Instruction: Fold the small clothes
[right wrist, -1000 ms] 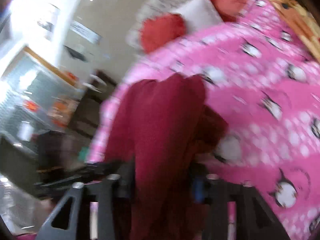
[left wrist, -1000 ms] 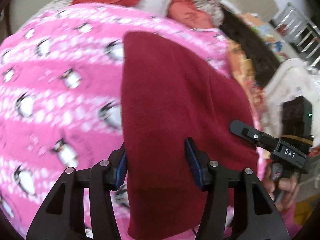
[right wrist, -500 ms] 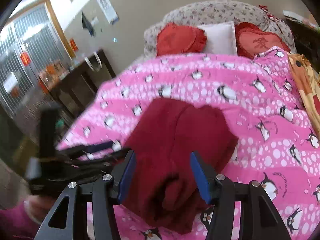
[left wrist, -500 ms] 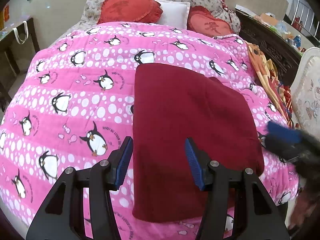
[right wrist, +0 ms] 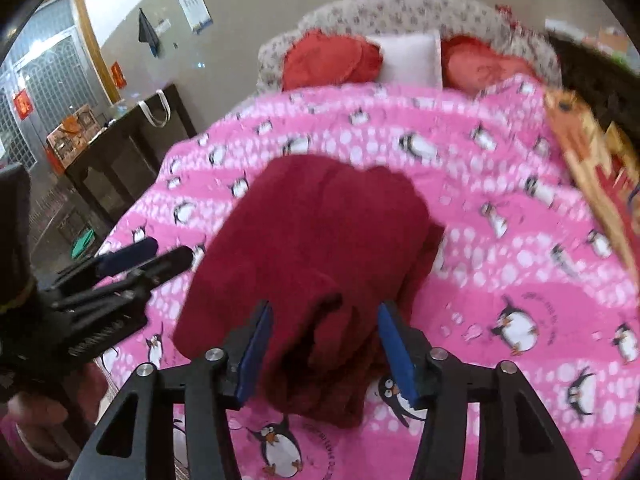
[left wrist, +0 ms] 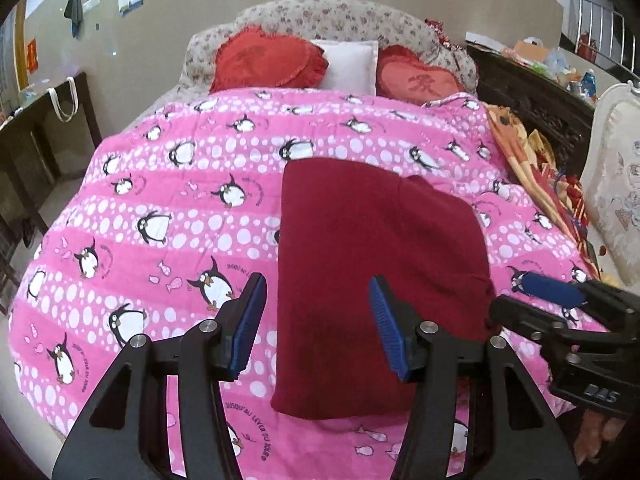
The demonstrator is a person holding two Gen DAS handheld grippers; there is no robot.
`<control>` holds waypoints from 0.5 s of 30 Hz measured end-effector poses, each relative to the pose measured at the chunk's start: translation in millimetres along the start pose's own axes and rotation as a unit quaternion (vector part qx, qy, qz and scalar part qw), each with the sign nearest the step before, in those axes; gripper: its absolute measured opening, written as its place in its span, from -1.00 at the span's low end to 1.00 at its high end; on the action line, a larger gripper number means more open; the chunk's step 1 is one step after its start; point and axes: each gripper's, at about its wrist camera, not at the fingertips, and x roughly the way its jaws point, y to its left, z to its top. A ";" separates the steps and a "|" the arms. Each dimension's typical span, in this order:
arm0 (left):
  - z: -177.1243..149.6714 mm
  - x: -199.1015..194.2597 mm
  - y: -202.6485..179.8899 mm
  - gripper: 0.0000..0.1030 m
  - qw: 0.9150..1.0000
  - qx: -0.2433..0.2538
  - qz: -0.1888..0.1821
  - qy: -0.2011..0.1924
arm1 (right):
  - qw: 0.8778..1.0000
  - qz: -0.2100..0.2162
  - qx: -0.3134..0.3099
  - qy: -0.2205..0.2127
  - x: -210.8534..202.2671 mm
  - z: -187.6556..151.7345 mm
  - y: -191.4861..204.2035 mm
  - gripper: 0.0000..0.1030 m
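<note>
Broadly, a bed fills both views, covered by a pink quilt (left wrist: 168, 216) (right wrist: 500, 240) printed with penguins and white dots. At its head stands a floral headboard (left wrist: 332, 14) (right wrist: 400, 12), with two red heart cushions (left wrist: 268, 62) (right wrist: 328, 60) flanking a white pillow (left wrist: 350, 64) (right wrist: 410, 60). An orange patterned blanket (left wrist: 520, 148) (right wrist: 588, 152) lies along the quilt's right edge. A dark table (left wrist: 44, 128) (right wrist: 124, 148) stands to the left of the bed, with a white bag handle hanging over its edge.

On the quilt, toward the near edge and right of centre, lies the garment (left wrist: 376, 268) (right wrist: 316, 248), dark red, folded into a rough rectangle. Its left edge is straight; its right side is thicker, with layers bunched and gaping at the near end in the right wrist view.

Both tools hang above the near end of the garment, not touching it. The left gripper (left wrist: 318, 324) (right wrist: 148, 258) has its blue-padded jaws spread wide, empty, above the cloth's left part. The right gripper (right wrist: 324, 352) (left wrist: 532, 298) is likewise spread and empty, over the bunched right end. Each shows in the other's view, just beside the garment. The right wrist view is somewhat blurred.
</note>
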 end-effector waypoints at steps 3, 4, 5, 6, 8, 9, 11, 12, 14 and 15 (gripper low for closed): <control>0.6 -9.5 -3.0 0.04 1.000 0.003 -0.001 -0.012 | 0.999 -0.024 -0.016 -0.028 -19.3 4.9 10.8 0.36; 0.6 -14.2 -3.8 0.04 1.000 0.004 -0.003 -0.018 | 0.999 -0.033 -0.020 -0.037 -25.3 6.4 13.9 0.37; 0.5 -16.6 -4.1 0.04 1.000 0.004 -0.003 -0.022 | 0.998 -0.042 -0.021 -0.046 -30.6 6.9 16.0 0.37; 0.7 -20.2 -4.5 0.04 1.000 0.005 -0.001 -0.027 | 0.997 -0.049 -0.020 -0.051 -33.2 9.2 16.7 0.37; 0.2 -26.8 -5.2 0.04 0.999 0.007 0.003 -0.035 | 0.997 -0.054 -0.012 -0.059 -40.1 10.3 17.0 0.38; 0.4 -30.6 -5.2 0.04 0.999 0.008 0.005 -0.040 | 0.997 -0.053 -0.008 -0.059 -41.1 10.0 15.6 0.38; 0.5 -37.6 -5.0 0.04 0.999 0.007 0.007 -0.050 | 0.997 -0.052 0.000 -0.060 -44.7 9.6 14.9 0.38; 0.5 -40.9 -5.2 0.04 0.999 0.007 0.007 -0.054 | 0.997 -0.054 0.001 -0.060 -46.0 9.3 15.3 0.39; 1.2 -44.5 -4.2 0.04 0.998 0.006 0.006 -0.056 | 0.996 -0.058 -0.001 -0.061 -49.2 9.1 16.5 0.43; 1.5 -46.3 -3.8 0.04 0.998 0.005 0.006 -0.057 | 0.996 -0.059 -0.001 -0.061 -50.6 9.4 17.4 0.45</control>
